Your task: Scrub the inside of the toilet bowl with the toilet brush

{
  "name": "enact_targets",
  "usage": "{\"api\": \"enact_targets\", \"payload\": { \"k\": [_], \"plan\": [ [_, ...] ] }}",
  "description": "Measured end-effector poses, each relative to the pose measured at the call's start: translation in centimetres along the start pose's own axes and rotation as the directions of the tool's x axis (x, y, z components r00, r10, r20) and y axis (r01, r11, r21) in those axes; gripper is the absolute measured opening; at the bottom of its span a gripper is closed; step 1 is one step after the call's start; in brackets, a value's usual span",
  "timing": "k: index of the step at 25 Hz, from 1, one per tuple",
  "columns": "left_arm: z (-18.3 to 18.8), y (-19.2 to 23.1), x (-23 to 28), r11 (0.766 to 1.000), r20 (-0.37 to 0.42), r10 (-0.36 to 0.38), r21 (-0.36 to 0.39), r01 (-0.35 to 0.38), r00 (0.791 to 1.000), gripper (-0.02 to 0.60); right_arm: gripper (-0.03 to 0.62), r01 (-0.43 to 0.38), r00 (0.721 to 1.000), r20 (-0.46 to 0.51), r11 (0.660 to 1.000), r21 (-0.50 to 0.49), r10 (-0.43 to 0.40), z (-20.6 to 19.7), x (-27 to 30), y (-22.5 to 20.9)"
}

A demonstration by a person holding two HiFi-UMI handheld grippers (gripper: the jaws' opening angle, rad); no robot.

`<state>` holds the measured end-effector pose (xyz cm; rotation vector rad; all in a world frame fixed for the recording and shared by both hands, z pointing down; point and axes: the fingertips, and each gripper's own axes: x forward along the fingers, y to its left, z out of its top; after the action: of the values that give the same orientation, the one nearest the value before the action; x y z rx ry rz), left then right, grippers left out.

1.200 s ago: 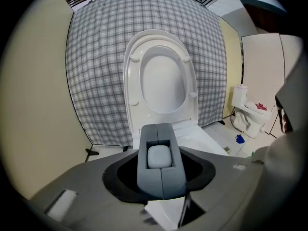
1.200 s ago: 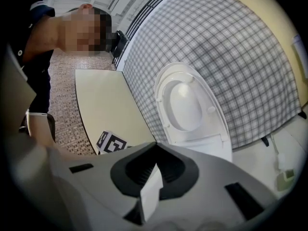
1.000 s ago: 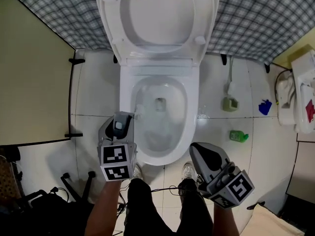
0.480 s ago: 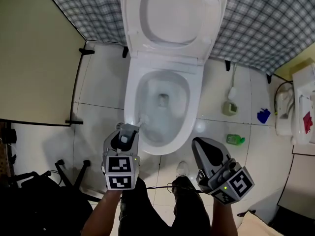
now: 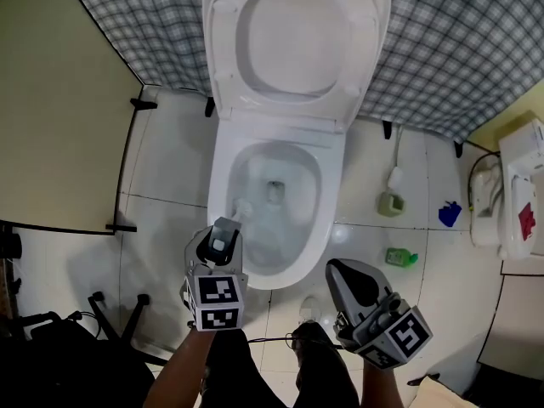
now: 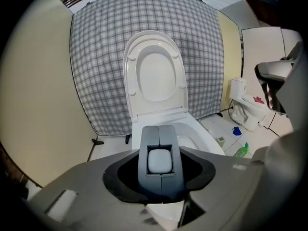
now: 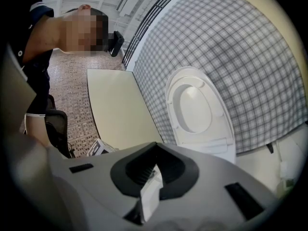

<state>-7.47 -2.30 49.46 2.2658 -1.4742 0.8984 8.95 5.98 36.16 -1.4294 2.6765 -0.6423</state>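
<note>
Left gripper: left gripper is clenched on the pale grey handle of the white toilet brush; its jaws are closed round the handle end and pitched down toward the bowl.
Brush position: the bristle head is inside the white ceramic toilet bowl, at the left inner wall just below the rim.
Right gripper: right gripper has its jaws together at the tip; it is held apart from the bowl, over the floor at the right front.
Toilet lid: white lid is raised upright against the checked fabric.
Floor: green bottle lies to the right of the bowl.
</note>
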Motion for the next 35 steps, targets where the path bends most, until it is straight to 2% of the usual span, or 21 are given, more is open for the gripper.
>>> {"api": "enact_targets", "payload": {
  "k": [4,9,15,22,35],
  "plan": [
    [2.4,0.6,2.9,0.999,0.042,-0.009,0.052,0.007,0.999,0.187,0.0,0.023,1.0,0.001,1.0,0.002,-0.023,0.0,0.8,-1.0],
    [4.7,1.1,6.2,0.996,0.077,-0.035,0.08,0.028,0.996,0.187,0.0,0.064,0.998,0.006,0.998,0.016,-0.064,-0.1,1.6,-2.4],
    [5.9,0.7,7.9,0.992,0.072,-0.088,0.098,0.081,0.993,0.187,0.0,0.104,0.995,0.005,0.994,0.04,-0.105,-0.8,2.2,-3.2],
    [4.0,1.2,5.8,0.993,0.032,-0.091,0.085,0.088,0.995,0.187,0.0,0.102,0.995,0.009,0.993,0.05,-0.103,-0.9,2.0,-2.5],
    [-0.5,-2.0,0.0,0.984,-0.081,-0.139,0.101,0.147,0.987,0.187,0.0,0.076,0.996,0.046,0.997,0.035,-0.077,0.2,-0.9,0.1]
  ]
}}
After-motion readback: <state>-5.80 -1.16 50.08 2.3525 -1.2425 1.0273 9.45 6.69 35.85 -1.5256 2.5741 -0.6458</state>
